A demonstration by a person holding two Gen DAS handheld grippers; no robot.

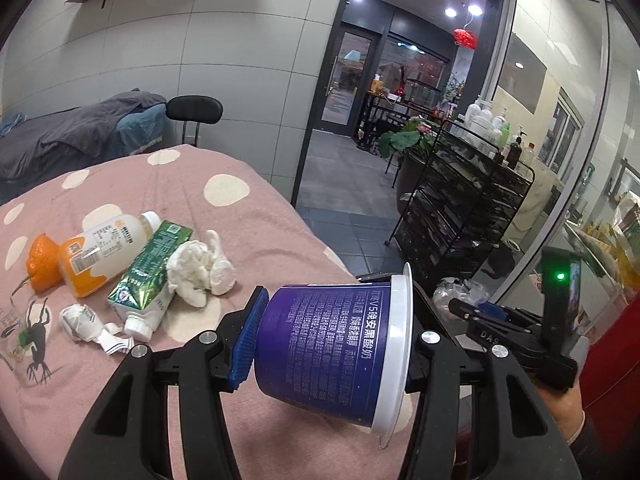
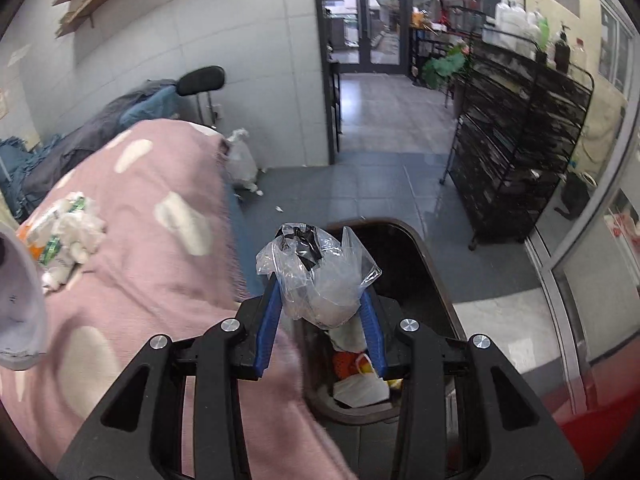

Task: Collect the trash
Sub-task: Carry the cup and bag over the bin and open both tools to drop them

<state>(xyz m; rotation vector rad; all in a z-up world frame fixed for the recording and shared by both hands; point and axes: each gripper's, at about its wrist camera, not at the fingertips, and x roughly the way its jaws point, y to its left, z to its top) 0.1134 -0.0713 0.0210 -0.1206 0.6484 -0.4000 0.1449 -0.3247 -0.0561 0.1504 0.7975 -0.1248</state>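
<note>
- Your left gripper (image 1: 332, 344) is clamped on the purple yogurt cup (image 1: 328, 348), gripped bottom-to-rim, held over the pink blanket (image 1: 256, 208).
- Your right gripper (image 2: 320, 320) pinches a crumpled clear plastic bag (image 2: 320, 280) right above the bin (image 2: 428, 264), which already holds some trash.
- Looks partway done: the juice bottle (image 1: 100, 252), green carton (image 1: 148, 272), tissues (image 1: 200, 268), paper wad (image 1: 80, 320) and orange peel (image 1: 42, 264) are still on the blanket.

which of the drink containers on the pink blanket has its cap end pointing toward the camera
The green carton: its white cap faces the camera, beside the crumpled paper. The orange-and-white bottle next to it lies with its cap pointing away, toward the far end of the blanket.
</note>
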